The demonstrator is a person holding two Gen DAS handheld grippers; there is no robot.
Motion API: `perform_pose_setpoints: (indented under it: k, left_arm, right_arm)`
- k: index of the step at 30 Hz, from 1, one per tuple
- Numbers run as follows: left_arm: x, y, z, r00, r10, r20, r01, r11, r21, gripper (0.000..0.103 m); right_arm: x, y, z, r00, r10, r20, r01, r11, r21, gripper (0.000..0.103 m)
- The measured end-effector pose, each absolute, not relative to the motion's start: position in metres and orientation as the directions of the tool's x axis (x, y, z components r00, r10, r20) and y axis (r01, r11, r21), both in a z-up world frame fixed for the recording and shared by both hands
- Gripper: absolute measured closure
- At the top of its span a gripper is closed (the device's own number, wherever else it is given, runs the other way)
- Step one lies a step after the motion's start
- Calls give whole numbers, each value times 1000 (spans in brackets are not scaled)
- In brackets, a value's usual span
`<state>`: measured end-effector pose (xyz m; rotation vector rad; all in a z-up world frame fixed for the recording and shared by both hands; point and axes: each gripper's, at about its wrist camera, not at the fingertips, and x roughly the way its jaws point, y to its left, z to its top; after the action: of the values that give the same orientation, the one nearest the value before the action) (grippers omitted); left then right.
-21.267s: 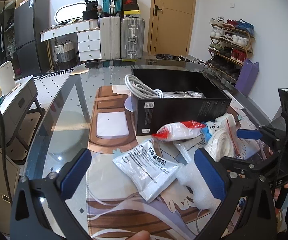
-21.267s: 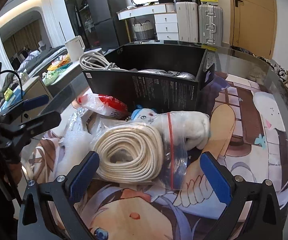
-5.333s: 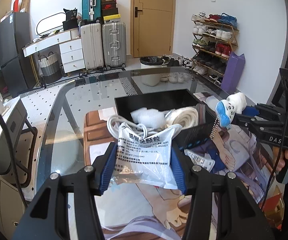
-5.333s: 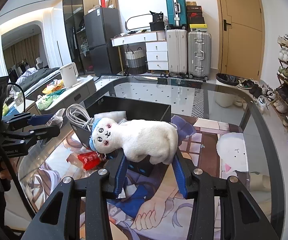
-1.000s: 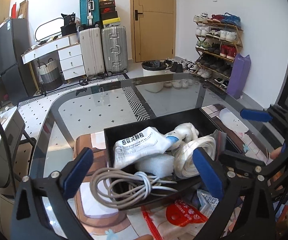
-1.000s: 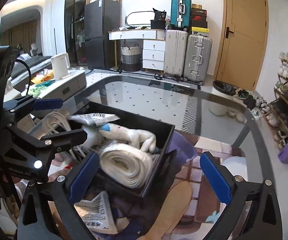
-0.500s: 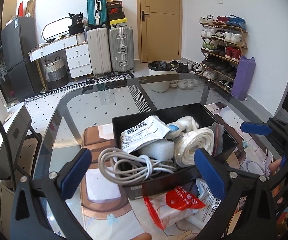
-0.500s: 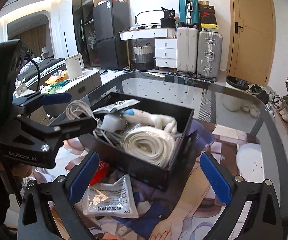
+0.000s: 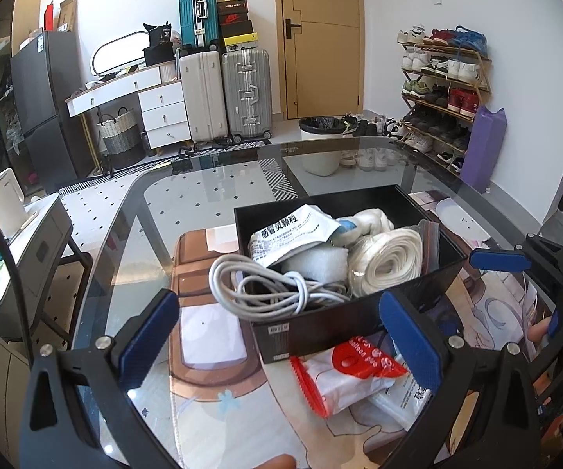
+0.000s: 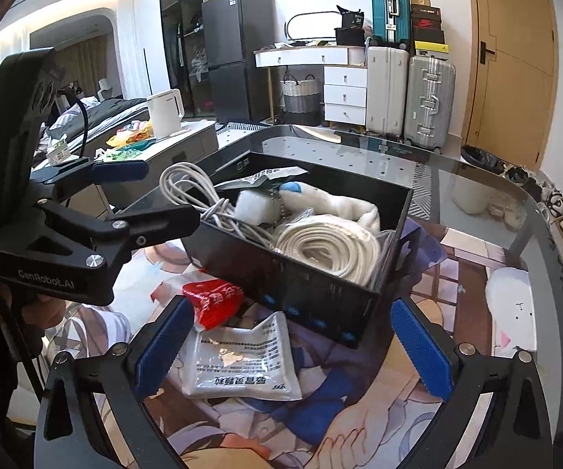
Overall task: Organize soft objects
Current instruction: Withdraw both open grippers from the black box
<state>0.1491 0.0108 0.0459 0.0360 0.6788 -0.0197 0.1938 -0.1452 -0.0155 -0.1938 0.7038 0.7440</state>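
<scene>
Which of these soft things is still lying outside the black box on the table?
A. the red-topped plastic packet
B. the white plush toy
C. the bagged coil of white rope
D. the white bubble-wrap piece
A: the red-topped plastic packet lies on the printed mat in front of the black box, while the toy, rope and bubble wrap sit inside it.

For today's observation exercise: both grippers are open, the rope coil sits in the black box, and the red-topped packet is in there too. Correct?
Not quite. The red-topped packet lies outside the black box, on the mat in front of it, as the right wrist view shows. The rope coil is inside, and both grippers are open.
</scene>
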Motion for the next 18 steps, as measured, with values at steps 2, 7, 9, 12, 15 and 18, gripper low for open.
perform_pose_setpoints:
  k: [2, 7, 9, 12, 15, 18]
  left_arm:
    - [148, 11, 46, 778, -5, -628, 28, 999, 26, 0]
    - [143, 15, 42, 772, -4, -636, 21, 1000, 19, 0]
    - [142, 16, 41, 768, 0, -641, 18, 1000, 22, 0]
    - [141, 16, 38, 763, 5, -647, 15, 1000, 26, 0]
    - [140, 16, 36, 759, 6, -652, 15, 1000, 26, 0]
    - [137, 16, 33, 752, 6, -659, 14, 1000, 25, 0]
  right_arm:
    - [193, -145, -17, 519, 553, -652, -679, 730, 77, 1]
    - [191, -147, -20, 508, 553, -660, -683, 726, 83, 1]
    - [191, -147, -21, 493, 554, -670, -691, 717, 85, 1]
    - [190, -145, -27, 469, 549, -692, -707, 703, 79, 1]
    - [188, -143, -32, 441, 550, -709, -720, 688, 86, 1]
    - [186, -138, -37, 421, 552, -720, -735, 673, 85, 1]
